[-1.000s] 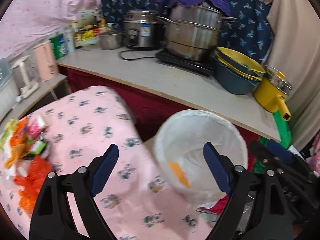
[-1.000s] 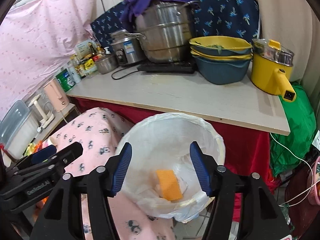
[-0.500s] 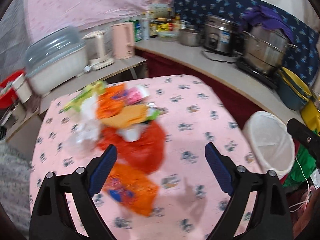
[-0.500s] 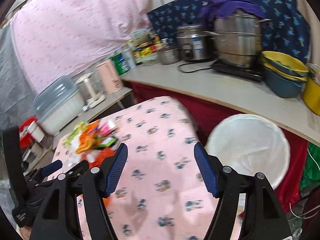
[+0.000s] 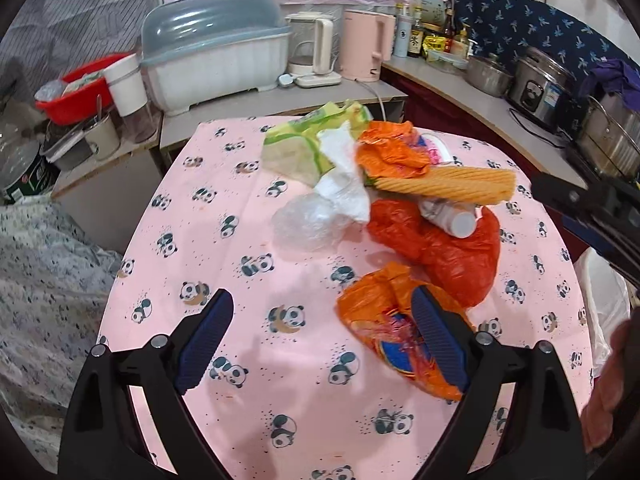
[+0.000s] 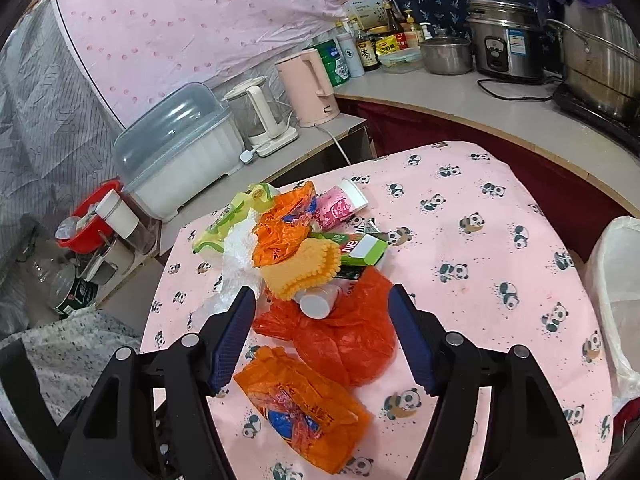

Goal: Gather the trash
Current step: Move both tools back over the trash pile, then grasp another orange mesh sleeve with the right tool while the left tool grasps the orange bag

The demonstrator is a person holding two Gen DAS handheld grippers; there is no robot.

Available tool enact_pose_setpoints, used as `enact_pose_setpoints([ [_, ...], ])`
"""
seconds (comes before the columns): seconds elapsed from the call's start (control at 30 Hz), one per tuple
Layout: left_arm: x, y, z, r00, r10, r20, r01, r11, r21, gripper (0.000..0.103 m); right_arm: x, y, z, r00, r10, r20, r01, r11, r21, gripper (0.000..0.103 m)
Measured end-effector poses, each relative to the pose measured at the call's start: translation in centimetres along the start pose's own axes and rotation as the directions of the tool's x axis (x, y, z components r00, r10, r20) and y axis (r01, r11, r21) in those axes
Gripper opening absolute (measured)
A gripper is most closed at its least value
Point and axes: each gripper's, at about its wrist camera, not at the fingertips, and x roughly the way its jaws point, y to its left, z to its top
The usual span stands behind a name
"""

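Observation:
A heap of trash lies on the pink panda tablecloth: an orange snack wrapper nearest me, a red plastic bag, a yellow cloth, a small white bottle, clear plastic, white tissue and a green packet. My left gripper is open and empty, its right finger over the orange wrapper. My right gripper is open and empty above the red bag and the wrapper. The white-lined bin stands at the table's right edge.
A side shelf behind the table holds a dish box, a glass kettle and a pink kettle. The counter at the right carries bottles, a rice cooker and steel pots. A red basin and cups stand at the left.
Both grippers have swung left from over the bin to over the table's trash heap and come nearer to it. Both stay open and empty.

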Motion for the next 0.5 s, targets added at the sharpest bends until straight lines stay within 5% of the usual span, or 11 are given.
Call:
enact_pose_setpoints([
  [0.27,2.0,1.5,-1.0,0.999,-0.006,-0.045,0.005,1.0,-0.03,0.089,4.4,1.0,1.2,0.998,-0.031,-0.048,0.032,0.999,0.011,0.064],
  [0.5,3.8,0.5,-2.1,0.995,-0.027,-0.092,0.024,0.999,-0.029,0.09,6.2,0.7,0.7,0.994,-0.054,-0.095,0.054,0.999,-0.004,0.013],
])
